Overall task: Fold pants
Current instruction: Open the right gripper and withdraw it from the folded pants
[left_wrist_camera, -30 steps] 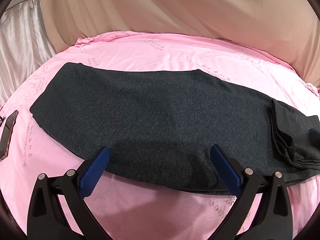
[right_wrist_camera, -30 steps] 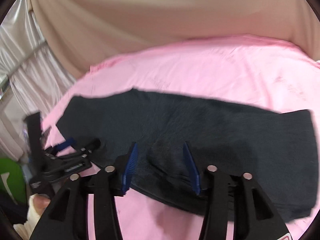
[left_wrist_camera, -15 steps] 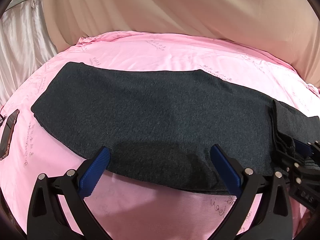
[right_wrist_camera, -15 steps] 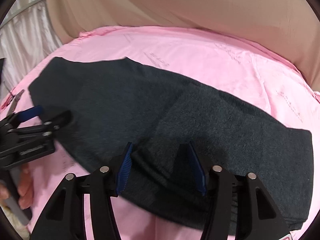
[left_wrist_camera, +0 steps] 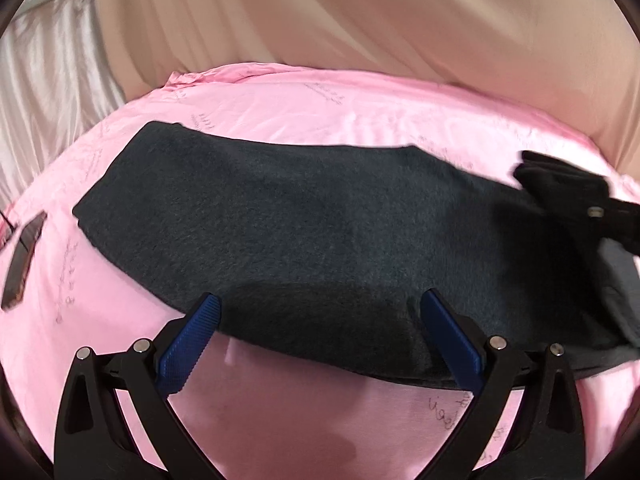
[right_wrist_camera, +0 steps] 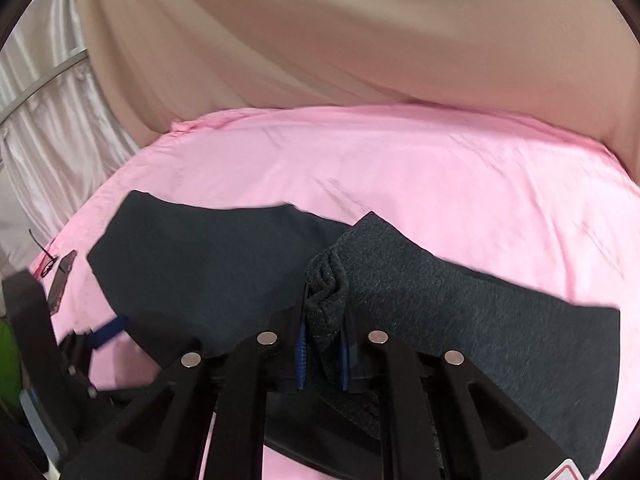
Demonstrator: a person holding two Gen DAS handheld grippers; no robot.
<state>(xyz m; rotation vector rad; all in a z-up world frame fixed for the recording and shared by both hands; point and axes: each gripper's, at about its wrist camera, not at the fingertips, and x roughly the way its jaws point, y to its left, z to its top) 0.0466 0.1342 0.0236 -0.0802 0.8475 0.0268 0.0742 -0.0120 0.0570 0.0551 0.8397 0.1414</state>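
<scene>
Dark grey pants lie folded lengthwise across a pink sheet. My left gripper is open, its blue pads straddling the near edge of the pants, above the cloth. My right gripper is shut on a bunched fold of the pants and lifts that end, so a flap stands raised. In the left wrist view the right gripper shows at the right over the pants. In the right wrist view the left gripper shows at the lower left.
A beige curtain hangs behind the bed, and a white satin curtain at the left. A dark phone lies on the sheet at the left edge; it also shows in the right wrist view.
My right gripper closed on the right end of the pants and lifted it, moving up and left over the cloth. The left gripper stayed open at the near edge.
</scene>
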